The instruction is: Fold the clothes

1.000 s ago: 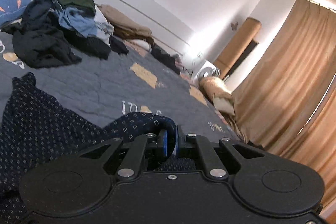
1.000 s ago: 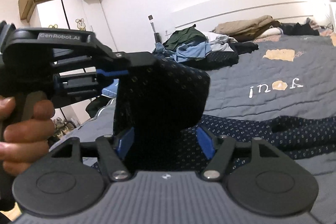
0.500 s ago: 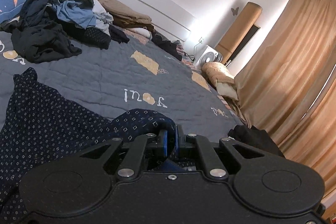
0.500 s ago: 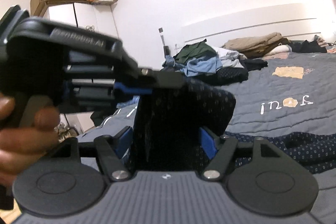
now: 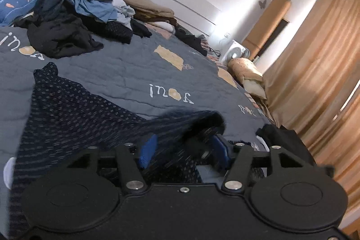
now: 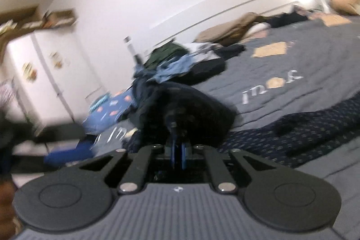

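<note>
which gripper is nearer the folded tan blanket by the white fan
Left. The left gripper sits on the side of the bed nearest the folded tan blanket; from the right gripper it lies across the bed.

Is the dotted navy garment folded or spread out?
Mostly spread: the dotted navy garment lies flat across the grey bedspread, one end bunched and lifted.

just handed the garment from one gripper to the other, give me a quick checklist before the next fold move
1. Right gripper has the dark patterned garment: ok, jaws look shut with fabric bunched at the tips, though the view is blurred.
2. Left gripper has let go: cannot tell, jaws are opening and cloth is between them.
3. Bare quilt to lay the garment on: ok.
4. Rest of garment lies flat: not ok, rumpled on the quilt.
5. Clothes pile clear of the garment: ok, apart at the far end.
</note>
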Demonstrator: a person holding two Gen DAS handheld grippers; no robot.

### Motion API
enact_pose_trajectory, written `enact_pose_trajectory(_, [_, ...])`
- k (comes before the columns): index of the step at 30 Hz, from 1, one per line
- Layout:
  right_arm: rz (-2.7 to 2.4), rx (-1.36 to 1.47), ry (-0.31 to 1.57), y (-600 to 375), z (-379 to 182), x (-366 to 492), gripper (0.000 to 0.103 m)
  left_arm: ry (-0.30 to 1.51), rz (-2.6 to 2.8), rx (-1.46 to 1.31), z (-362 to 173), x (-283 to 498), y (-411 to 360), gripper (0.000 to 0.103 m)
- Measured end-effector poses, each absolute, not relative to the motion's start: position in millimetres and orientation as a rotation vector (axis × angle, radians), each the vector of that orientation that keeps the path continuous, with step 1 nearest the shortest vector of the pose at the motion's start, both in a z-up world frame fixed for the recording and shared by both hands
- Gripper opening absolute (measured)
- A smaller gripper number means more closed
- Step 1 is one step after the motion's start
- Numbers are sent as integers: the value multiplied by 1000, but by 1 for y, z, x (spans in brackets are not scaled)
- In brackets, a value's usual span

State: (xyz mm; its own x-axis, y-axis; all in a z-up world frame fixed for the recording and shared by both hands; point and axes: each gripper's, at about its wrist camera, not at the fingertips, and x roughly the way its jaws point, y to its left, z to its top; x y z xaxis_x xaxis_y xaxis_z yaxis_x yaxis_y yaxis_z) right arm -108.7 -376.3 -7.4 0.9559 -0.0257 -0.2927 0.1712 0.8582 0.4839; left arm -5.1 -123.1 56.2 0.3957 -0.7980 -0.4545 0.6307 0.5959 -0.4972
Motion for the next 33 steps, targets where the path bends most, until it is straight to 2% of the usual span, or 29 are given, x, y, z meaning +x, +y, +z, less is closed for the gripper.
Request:
enact_pose_trajectory(9, [-205,598,183,-432,16,-141,5,712,-731,-211,25,-6,-63,58])
enact_pose_trajectory(15, [-320,653,76,-491,38,-191,5,746,-656,-306,-12,-3,-29,59])
enact_pose_trajectory(23, [-615,553,0,-581,78,-261,5,771,-677,-234,-20,-3,-35,59])
enact_pose_trajectory(27, [-734,404,103,-603,80,-263,5,773,-700,-206,-22,-8,-47,59])
enact_pose_trajectory(33, [-673,470,329,-606,18,-235,9,750,-719,-106,-24,-21,-69,63])
